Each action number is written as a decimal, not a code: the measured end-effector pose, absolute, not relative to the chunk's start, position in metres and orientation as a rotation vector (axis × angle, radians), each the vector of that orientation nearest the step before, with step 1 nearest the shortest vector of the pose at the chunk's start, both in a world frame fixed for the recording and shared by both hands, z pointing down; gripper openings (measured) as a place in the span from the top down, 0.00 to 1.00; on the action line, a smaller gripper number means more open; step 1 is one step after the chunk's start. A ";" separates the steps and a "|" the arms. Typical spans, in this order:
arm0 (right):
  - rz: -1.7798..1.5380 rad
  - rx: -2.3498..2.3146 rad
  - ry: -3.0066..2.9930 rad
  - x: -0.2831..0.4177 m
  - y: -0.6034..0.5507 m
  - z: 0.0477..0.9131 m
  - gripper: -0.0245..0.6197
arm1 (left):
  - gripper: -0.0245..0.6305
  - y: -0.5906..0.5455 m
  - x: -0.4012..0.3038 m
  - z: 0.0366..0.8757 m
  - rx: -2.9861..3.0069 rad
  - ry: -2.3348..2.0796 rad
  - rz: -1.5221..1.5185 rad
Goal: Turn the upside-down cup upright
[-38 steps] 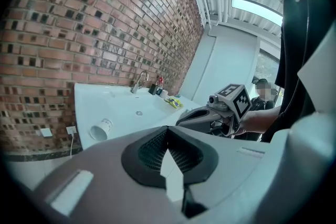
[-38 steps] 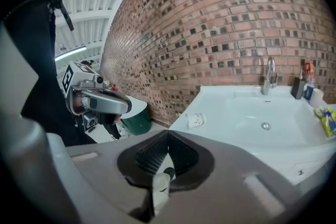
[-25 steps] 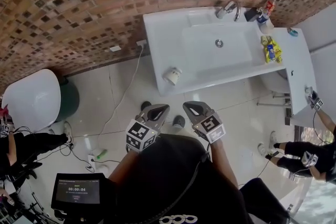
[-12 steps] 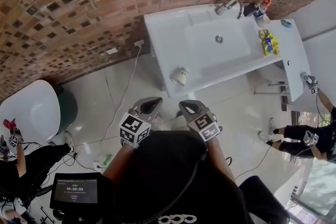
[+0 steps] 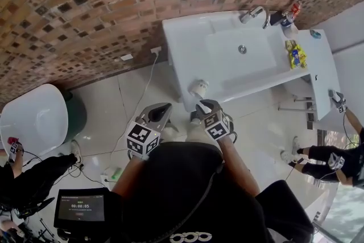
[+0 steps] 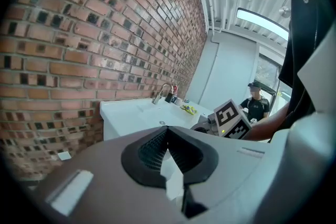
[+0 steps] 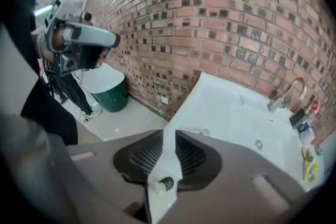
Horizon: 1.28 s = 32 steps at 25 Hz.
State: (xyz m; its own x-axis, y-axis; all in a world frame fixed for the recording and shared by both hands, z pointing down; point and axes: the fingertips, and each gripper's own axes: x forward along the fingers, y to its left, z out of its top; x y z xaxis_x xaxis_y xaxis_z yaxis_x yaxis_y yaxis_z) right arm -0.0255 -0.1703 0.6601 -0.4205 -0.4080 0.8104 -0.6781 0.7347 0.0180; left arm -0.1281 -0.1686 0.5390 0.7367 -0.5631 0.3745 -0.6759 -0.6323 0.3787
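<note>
The white cup (image 5: 199, 88) stands upside down on the front left corner of the white sink counter (image 5: 185, 42). In the head view my right gripper (image 5: 203, 105) points down at the counter's edge, just short of the cup. Its jaws are opening, with a narrow gap and nothing between them in the right gripper view (image 7: 169, 134). A bit of the cup (image 7: 203, 132) shows just past the right jaw. My left gripper (image 5: 163, 108) hangs over the floor to the cup's left. Its tips (image 6: 167, 128) meet on nothing.
The counter holds a basin (image 5: 242, 57), a faucet (image 5: 254, 13), bottles (image 5: 289, 12) and a yellow packet (image 5: 294, 54). A brick wall (image 5: 102, 3) runs behind. A white round top (image 5: 31, 111) and green bin (image 5: 78, 114) stand left. A monitor (image 5: 82, 209) sits near my feet; people crouch at the right.
Both grippers have come closer to the sink counter. The right one has dipped and now sits right by the cup; the left one has shifted alongside it.
</note>
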 end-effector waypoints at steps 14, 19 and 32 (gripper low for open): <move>0.078 0.738 -1.899 -0.002 -0.207 0.742 0.75 | 0.95 -0.161 -0.105 0.541 2.340 -1.051 0.338; 0.040 0.807 -1.879 0.010 -0.213 0.749 0.88 | 0.95 -0.165 -0.101 0.541 2.338 -1.068 0.355; 0.531 1.000 -2.014 0.043 -0.229 0.722 0.96 | 0.95 -0.180 -0.083 0.537 2.360 -1.057 0.363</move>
